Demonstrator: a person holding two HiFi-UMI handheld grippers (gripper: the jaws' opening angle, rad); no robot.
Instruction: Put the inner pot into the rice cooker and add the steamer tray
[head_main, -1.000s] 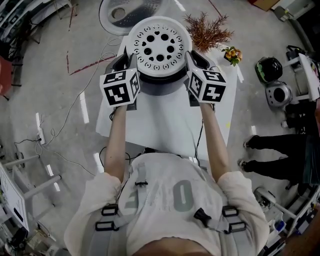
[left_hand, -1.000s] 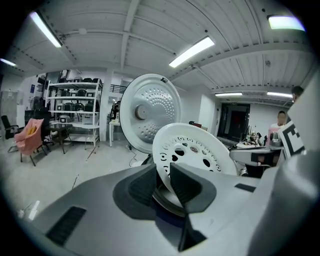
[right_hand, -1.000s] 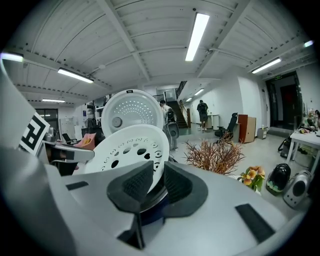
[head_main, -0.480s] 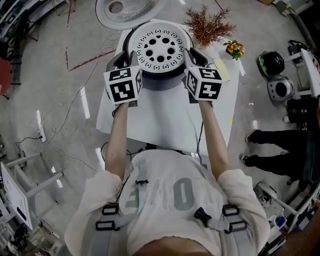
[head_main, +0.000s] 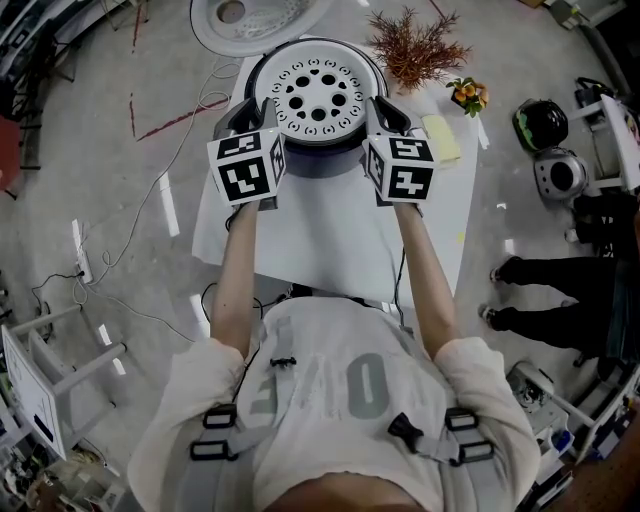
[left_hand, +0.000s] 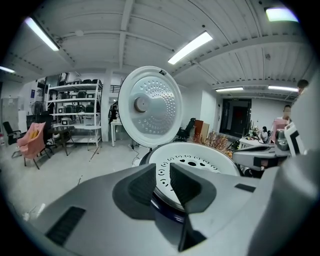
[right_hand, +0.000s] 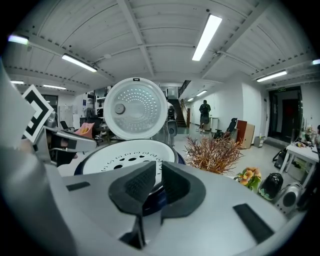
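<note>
The steamer tray (head_main: 318, 97) sits in the top of the rice cooker (head_main: 322, 162) on the table (head_main: 330, 240), with the lid (head_main: 255, 22) standing open behind it. The left gripper (left_hand: 163, 175) is clamped on the tray's left rim. The right gripper (right_hand: 159, 172) has just been closing its jaws, which now stand nearly together on the tray's right rim.

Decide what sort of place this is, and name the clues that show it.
Probably a lab or workshop, not a home kitchen: a bare floor strewn with cables, open shelves of gear, and long strip lights overhead.
</note>
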